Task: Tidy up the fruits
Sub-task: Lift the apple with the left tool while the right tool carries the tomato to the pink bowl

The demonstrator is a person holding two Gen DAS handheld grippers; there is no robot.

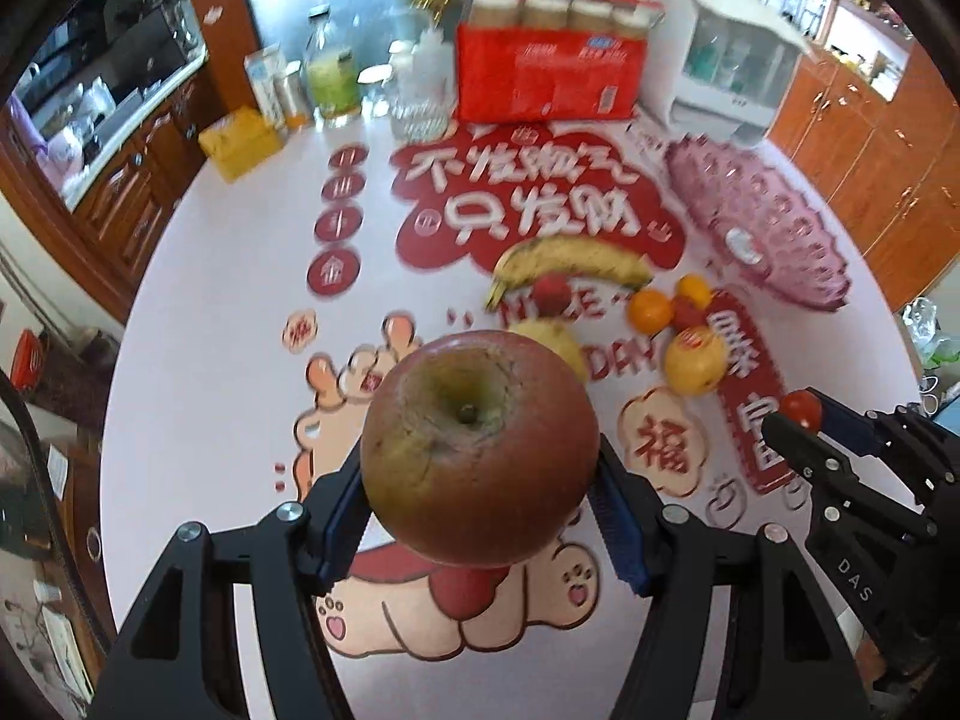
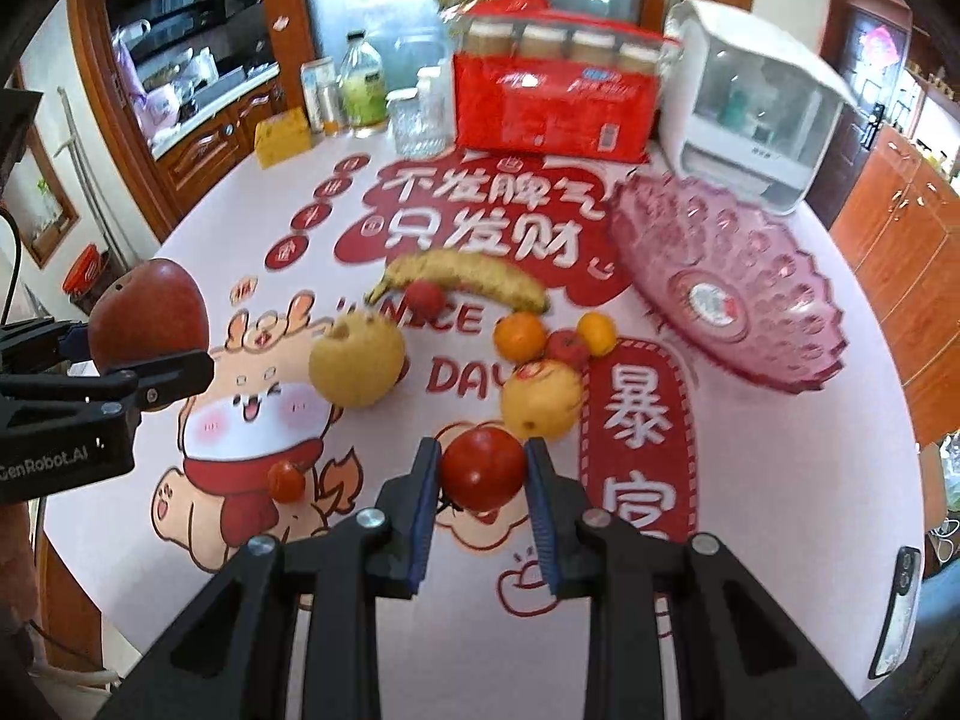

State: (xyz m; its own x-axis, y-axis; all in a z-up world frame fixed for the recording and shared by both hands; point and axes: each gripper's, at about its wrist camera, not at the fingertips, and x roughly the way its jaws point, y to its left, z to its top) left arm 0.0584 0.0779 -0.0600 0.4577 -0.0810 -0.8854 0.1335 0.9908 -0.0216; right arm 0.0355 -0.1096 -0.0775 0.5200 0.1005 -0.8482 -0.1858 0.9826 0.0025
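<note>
My left gripper is shut on a large red apple, held above the table; the apple also shows at the left of the right wrist view. My right gripper is shut on a small red tomato, also visible in the left wrist view. On the table lie a banana, a yellow pear, a yellow apple, two oranges, small red fruits and a cherry tomato. A pink glass fruit dish stands empty at the right.
At the table's back stand a red carton, a white appliance, a glass jar, bottles and a yellow box. Wooden cabinets surround the round table.
</note>
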